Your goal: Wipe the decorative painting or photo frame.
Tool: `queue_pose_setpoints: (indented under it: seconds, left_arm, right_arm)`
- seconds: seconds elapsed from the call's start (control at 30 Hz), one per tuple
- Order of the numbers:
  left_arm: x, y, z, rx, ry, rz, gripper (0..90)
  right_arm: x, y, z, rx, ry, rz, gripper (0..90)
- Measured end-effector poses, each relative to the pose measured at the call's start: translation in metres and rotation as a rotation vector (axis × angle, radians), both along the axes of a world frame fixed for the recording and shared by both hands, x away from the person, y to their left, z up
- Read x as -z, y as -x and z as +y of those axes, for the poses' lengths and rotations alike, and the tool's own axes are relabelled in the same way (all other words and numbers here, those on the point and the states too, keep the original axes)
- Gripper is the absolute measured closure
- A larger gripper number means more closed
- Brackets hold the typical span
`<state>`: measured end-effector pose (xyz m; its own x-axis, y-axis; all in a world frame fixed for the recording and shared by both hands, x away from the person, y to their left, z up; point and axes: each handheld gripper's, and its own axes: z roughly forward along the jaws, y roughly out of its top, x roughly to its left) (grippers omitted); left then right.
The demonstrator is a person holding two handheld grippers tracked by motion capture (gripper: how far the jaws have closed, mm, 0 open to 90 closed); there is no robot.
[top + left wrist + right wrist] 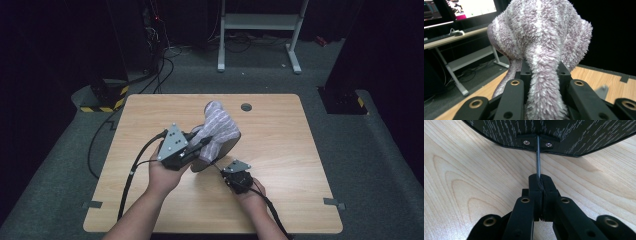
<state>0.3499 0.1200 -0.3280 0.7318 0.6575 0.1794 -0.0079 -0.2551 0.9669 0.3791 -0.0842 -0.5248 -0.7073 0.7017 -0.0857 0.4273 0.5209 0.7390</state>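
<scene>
A fluffy lilac-and-white striped sock [218,127] is pulled over a dark flat form [227,149] held up above the middle of the wooden table [280,165]. My left gripper [200,146] comes in from the left and is shut on a fold of the sock [539,30], which bulges out between the pads of the left gripper [544,73]. My right gripper [226,171] sits low, in front of the form. It [540,178] is shut on a thin dark cord [538,157] that runs up to a screwed bracket on the dark form [579,135].
A round cable hole [246,107] lies near the table's far edge. Beyond the table stand a white desk frame [260,22], floor cables [160,70] and a yellow-black striped base [107,97]. A lit monitor [471,7] is in the left gripper view.
</scene>
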Motion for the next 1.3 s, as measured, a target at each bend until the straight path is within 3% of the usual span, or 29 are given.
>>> queue_pose_setpoints:
  seconds: [0.2,0.33,0.43,0.5,0.67,0.8,0.97,1.13,1.3]
  left_arm:
    - [-0.017,-0.015,-0.024,0.005,-0.049,0.004,74.5]
    - [-0.024,-0.029,-0.036,0.013,-0.094,0.046,74.5]
    - [-0.021,-0.032,-0.038,0.014,-0.124,0.069,74.5]
    - [-0.016,-0.030,-0.034,0.015,-0.124,0.065,74.5]
    - [-0.001,-0.012,-0.008,0.012,-0.068,0.051,74.5]
    - [0.016,0.008,0.015,-0.013,-0.086,0.042,74.5]
    - [0.037,0.024,0.047,-0.029,-0.052,0.077,74.5]
    - [0.036,0.024,0.045,-0.033,-0.059,0.070,74.5]
    - [0.025,0.016,0.027,-0.014,-0.071,0.058,74.5]
  right_arm:
    - [0.000,0.000,0.000,-0.001,-0.001,0.000,88.6]
    - [0.000,0.000,0.000,0.000,-0.004,0.004,88.6]
    - [0.000,0.000,0.000,0.001,-0.003,0.003,88.6]
    - [0.000,0.000,0.000,-0.001,-0.007,0.004,88.6]
    - [0.000,-0.001,-0.001,-0.004,-0.008,0.005,88.9]
    - [0.000,-0.001,-0.001,-0.010,-0.007,0.004,89.0]
    - [0.000,-0.001,-0.001,-0.011,-0.007,0.003,89.0]
    - [0.000,-0.002,-0.001,-0.011,-0.009,0.003,89.0]
    - [0.000,-0.001,-0.001,-0.009,-0.007,0.003,89.0]
